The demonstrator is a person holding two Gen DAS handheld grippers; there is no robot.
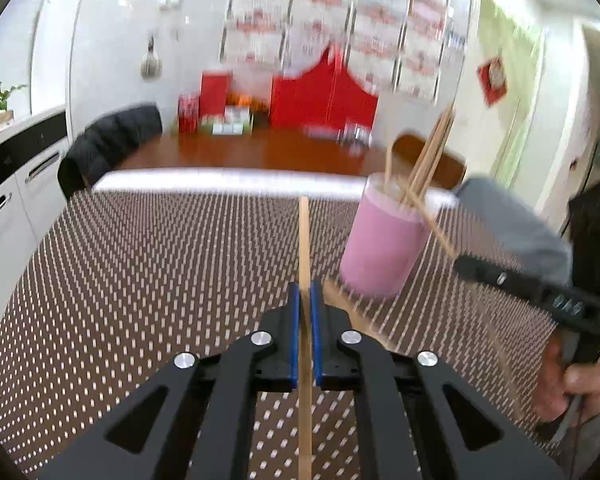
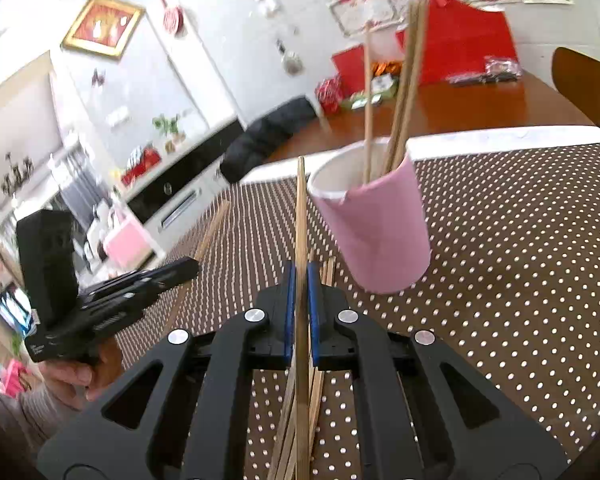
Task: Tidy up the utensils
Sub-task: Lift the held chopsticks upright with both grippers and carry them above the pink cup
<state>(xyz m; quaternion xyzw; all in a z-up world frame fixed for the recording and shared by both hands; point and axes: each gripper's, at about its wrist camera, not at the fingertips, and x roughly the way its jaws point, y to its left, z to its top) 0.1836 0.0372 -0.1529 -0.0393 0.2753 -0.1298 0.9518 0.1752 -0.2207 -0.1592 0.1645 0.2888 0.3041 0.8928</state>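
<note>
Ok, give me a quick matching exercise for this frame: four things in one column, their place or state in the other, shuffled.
Things:
1. left gripper
2. pink cup
3. loose chopsticks
4. tablecloth

States:
a. brown with white dots
b. lying on the table below the right gripper
c. shut on a single chopstick
d. holding several chopsticks that stand up out of it

Pairs: 1-c, 2-d, 3-b, 4-a

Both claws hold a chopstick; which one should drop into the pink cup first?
Probably right: the right claw has its chopstick tip beside the pink cup rim. The left claw sits farther off.
</note>
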